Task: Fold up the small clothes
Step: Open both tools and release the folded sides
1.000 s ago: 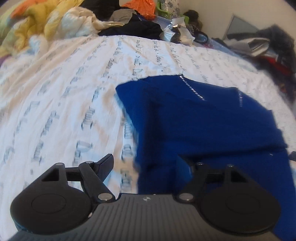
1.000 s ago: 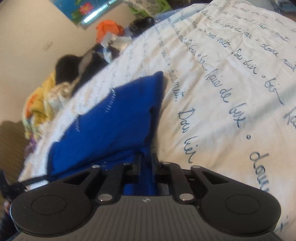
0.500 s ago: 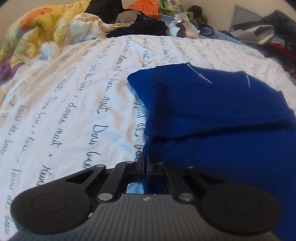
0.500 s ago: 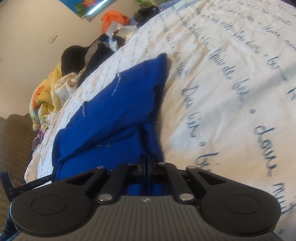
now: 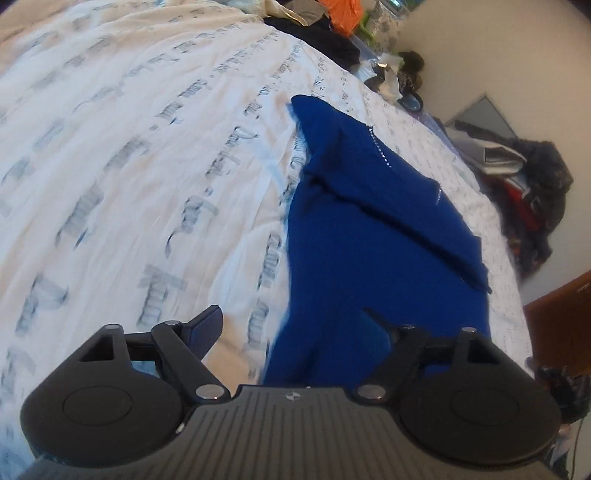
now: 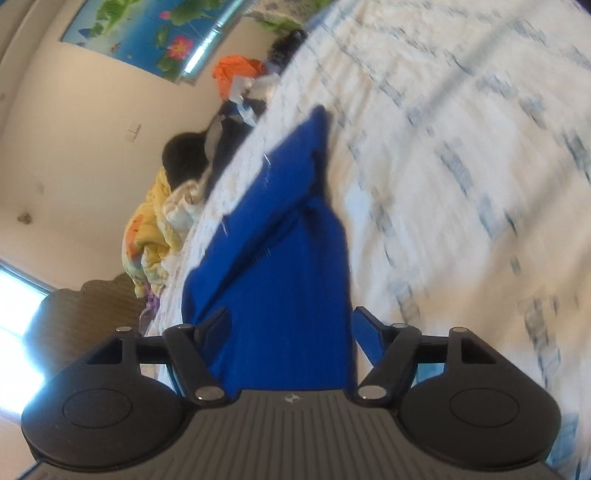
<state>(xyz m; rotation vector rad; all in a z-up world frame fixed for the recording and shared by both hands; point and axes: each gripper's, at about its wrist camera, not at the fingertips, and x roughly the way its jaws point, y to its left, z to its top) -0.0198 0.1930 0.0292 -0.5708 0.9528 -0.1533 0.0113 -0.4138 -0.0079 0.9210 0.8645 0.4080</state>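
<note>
Your left gripper (image 5: 291, 325) and right gripper (image 6: 291, 325) are both opening, pads clear of the blue garment (image 5: 369, 236) between them. It lies folded on the printed bedsheet (image 5: 147, 147); its near edge is hidden behind both grippers.

Both the left gripper (image 5: 293, 325) and right gripper (image 6: 291, 325) have black ribbed bodies, round discs, silver screws, blue-padded fingers (image 5: 207, 326).

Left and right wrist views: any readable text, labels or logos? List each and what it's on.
Cursive script on the bedsheet: printed all over, too blurred to read.
Small emblem on the left gripper body: a logo, no letters.
Flower poster on the wall: no readable text.
Blue garment: none.
</note>
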